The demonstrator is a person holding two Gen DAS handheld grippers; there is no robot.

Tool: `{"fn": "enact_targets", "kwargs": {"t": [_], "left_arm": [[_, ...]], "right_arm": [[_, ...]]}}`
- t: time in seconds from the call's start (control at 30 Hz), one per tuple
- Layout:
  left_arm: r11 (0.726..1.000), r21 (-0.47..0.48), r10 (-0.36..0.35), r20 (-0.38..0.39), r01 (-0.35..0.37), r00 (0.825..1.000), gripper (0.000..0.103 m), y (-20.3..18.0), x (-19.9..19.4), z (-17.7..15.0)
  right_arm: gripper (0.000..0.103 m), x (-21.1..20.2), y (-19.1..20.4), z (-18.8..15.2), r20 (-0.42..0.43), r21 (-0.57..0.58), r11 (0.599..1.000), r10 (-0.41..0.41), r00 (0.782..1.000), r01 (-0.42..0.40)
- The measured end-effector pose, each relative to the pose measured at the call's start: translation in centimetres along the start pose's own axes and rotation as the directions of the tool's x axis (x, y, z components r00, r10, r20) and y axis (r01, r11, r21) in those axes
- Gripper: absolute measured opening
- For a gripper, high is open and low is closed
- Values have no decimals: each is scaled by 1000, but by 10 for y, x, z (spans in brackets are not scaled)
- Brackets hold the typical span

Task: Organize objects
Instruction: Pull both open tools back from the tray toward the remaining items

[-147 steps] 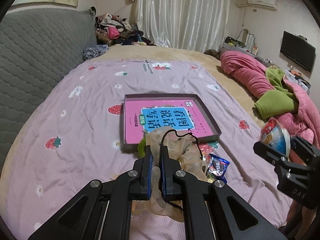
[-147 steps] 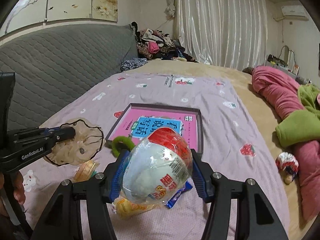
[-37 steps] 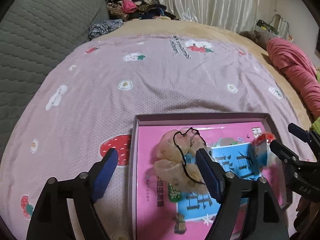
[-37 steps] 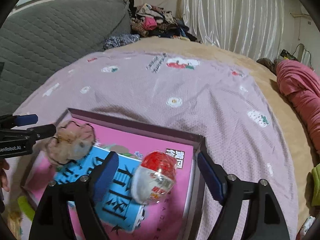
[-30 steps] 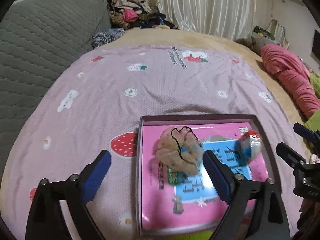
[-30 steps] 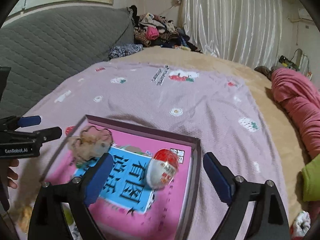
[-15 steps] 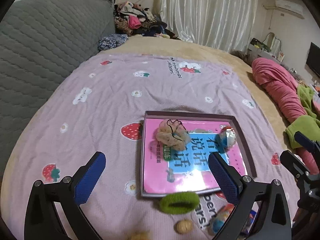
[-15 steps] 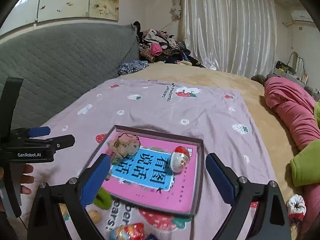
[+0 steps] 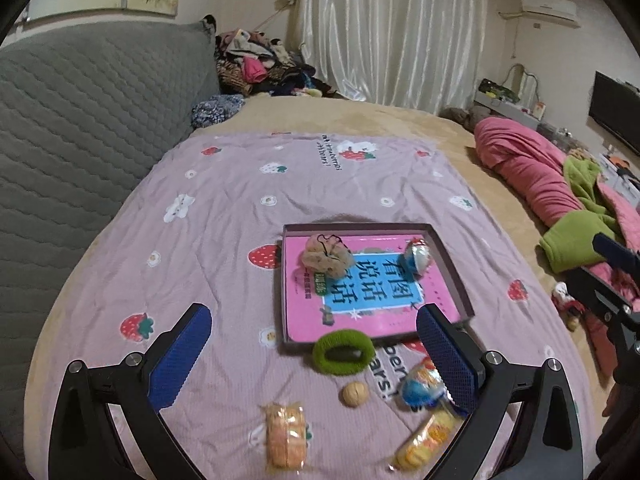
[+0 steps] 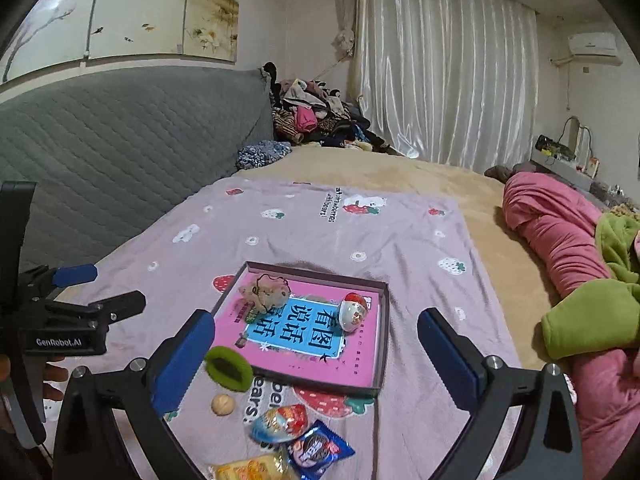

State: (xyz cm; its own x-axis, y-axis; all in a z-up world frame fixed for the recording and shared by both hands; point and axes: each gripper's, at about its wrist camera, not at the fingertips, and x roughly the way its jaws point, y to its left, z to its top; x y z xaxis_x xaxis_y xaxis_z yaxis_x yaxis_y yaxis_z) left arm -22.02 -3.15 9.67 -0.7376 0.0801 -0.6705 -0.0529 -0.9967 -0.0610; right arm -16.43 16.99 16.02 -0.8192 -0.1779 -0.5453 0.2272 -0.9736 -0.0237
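A shallow box [image 9: 452, 268] lined with a pink book cover lies on the strawberry-print sheet. In it rest a beige scrunchie [image 9: 326, 254] and an egg-shaped capsule [image 9: 416, 256]. In front of the box lie a green hair ring [image 9: 344, 352], a walnut [image 9: 355, 393], a bun packet [image 9: 285, 436], a wrapped egg [image 9: 422, 384] and a yellow snack packet [image 9: 428, 436]. A blue cookie packet [image 10: 320, 450] lies beside them. My left gripper [image 9: 312, 316] hangs open above these loose items, holding nothing. My right gripper [image 10: 316, 318] has its jaws opening, with nothing between them.
A grey quilted headboard [image 9: 80, 120] runs along the left. Pink bedding [image 9: 540, 176] and a green blanket [image 9: 576, 236] are heaped on the right, with a small toy [image 9: 564, 292] below them. Clothes [image 10: 316, 116] are piled at the far corner by the curtain.
Both grippers have drawn back and up from the box, leaving the scrunchie and capsule inside. The loose items in front of the box have come into view. The right jaws have spread wider.
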Motion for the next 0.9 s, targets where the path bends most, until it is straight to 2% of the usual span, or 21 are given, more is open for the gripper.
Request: {"fn": "enact_targets", "kwargs": {"t": [0.43, 0.9], "left_arm": [[1000, 31, -4, 17, 3, 1000, 102, -5, -54, -32], [999, 37, -2, 3, 2, 1000, 102, 4, -73, -67]], "right_arm": [[102, -53, 25, -15, 1, -10, 1000, -18, 1000, 18], [102, -76, 50, -40, -28, -10, 1000, -29, 999, 28]]}}
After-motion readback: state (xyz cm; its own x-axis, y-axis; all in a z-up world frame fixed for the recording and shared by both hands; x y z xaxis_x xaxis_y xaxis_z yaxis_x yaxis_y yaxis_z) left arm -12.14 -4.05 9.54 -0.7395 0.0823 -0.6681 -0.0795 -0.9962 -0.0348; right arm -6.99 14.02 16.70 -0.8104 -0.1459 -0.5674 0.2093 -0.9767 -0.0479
